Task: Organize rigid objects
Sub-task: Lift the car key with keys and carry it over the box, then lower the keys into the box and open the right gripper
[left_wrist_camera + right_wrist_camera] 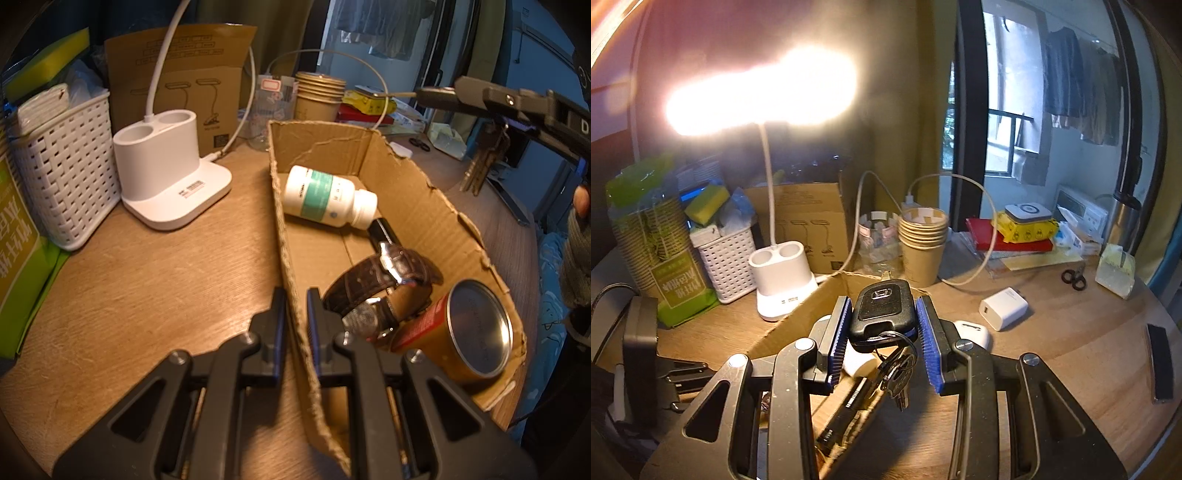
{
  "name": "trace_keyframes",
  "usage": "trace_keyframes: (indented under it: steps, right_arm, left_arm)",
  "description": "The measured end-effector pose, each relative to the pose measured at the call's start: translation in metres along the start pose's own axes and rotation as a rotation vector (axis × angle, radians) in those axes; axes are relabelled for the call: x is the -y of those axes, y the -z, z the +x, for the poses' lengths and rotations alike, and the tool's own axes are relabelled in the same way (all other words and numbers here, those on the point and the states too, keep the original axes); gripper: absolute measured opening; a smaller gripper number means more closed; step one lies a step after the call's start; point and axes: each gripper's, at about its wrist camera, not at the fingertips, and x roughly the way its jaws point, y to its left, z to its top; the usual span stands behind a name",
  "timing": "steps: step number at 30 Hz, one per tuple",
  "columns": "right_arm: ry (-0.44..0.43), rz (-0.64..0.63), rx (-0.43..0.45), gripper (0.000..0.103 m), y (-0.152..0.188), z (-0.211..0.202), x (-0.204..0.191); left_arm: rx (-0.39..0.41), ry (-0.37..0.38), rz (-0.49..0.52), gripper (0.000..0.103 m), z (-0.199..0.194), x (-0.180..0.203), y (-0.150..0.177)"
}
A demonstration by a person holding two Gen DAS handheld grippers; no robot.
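The right gripper (pixel 882 325) clamps a black car key (pixel 882 308) with dangling keys, while only the left wrist view shows the left gripper (pixel 296 325) pinching the cardboard box (pixel 284 236) wall.

Left wrist view: close over the cardboard box (pixel 406 192), angled down along its length toward 12 o'clock; white lamp base (pixel 173 173) at 10 o'clock.
Right wrist view: higher, shallower tilt, facing the window (pixel 1008 122) across the worktop (pixel 1071 332).
Shared: box, lamp base, paper cups (pixel 923 240).
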Motion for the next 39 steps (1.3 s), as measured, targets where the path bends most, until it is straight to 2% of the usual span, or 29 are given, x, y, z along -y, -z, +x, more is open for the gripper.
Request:
trace_keyframes:
  steps: [15,25,34,39]
  right_arm:
    - [-0.057,-0.018,-0.038,0.038,-0.003,0.028,-0.020]
    - [-0.102,0.011,-0.116,0.038,0.006,0.067,-0.012]
    - [-0.065,-0.002,-0.181,0.038,0.016,0.097,-0.004]
    - [-0.040,-0.017,-0.191,0.038,0.021,0.099,-0.001]
  left_arm:
    - [0.000,0.000,0.000,0.012,0.000,0.000,0.000]
    - [-0.001,-0.001,-0.002,0.012,0.000,0.000,0.000]
    - [-0.002,-0.001,-0.003,0.012,0.000,0.000,0.000]
    - [-0.002,-0.001,-0.002,0.012,0.001,0.000,0.000]
